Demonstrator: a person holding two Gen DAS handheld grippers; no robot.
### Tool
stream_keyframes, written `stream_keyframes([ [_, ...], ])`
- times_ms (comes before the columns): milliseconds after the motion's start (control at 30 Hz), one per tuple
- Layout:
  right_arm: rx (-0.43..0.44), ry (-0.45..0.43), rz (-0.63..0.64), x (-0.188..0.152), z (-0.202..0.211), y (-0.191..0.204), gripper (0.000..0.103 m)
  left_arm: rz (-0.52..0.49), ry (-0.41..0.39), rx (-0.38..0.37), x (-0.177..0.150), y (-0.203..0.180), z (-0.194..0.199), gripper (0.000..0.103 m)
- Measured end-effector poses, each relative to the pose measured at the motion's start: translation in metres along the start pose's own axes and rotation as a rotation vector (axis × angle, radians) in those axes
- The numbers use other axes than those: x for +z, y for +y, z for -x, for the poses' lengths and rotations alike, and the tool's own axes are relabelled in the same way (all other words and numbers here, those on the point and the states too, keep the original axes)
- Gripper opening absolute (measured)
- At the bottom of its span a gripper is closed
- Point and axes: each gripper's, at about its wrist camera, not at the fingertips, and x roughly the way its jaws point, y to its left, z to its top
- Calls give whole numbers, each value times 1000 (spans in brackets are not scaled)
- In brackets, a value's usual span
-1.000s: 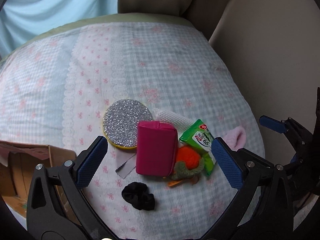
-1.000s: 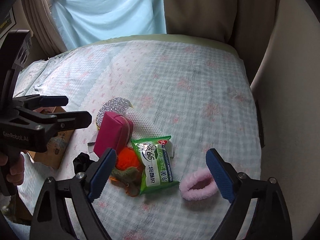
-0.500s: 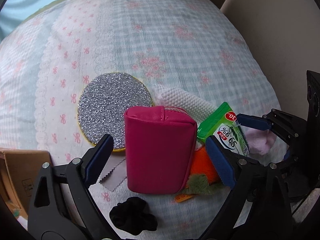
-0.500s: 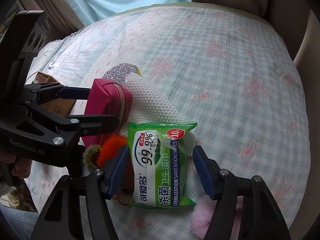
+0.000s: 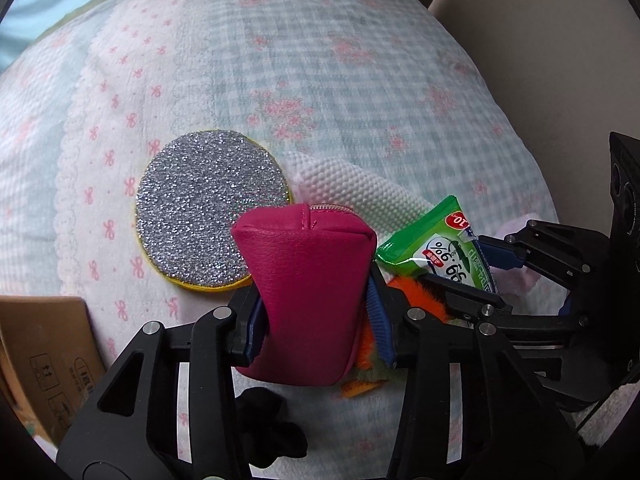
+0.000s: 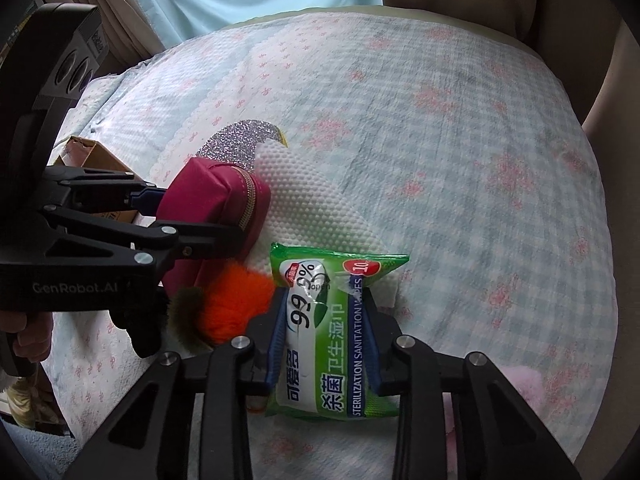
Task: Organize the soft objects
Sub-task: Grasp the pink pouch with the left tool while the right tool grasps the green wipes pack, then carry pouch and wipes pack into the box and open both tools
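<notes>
Count of items on the bed (image 5: 360, 80):

- Pink zip pouch (image 5: 308, 300): 1.
- Green wipes pack (image 6: 332, 340): 1.
- Silver glitter disc with yellow rim (image 5: 208, 216): 1.
- White dimpled cloth (image 6: 304, 200): 1.
- Orange fluffy toy with olive-green trim (image 6: 236, 304): 1.
- Black scrunchie (image 5: 272, 428): 1.
- Pink fluffy item (image 6: 520, 384), near right: 1, largely hidden, kind not clear.
- Cardboard box (image 5: 40, 352), off the left edge of the bed: 1.
- Hand-held grippers: 2, the left gripper (image 5: 316, 320) and the right gripper (image 6: 324, 340).

Soft or loose pieces on the bed, total: 7.
</notes>
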Motion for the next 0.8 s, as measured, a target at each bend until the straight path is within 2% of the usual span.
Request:
stream_keyframes([
  [267,-21,-37,-23,1,18,1,27,23,-24,-19,-1,2,17,35],
  [467,-51,-87,-50,7,48,2,27,23,-68,-25,3,0,47,35],
  [667,-84,-148,-56,17,95,22,27,38,-124,-35,4,-2,93,35],
  [800,-103,-193,-57,29,136,45,27,57,-169,-45,2,0,140,35],
])
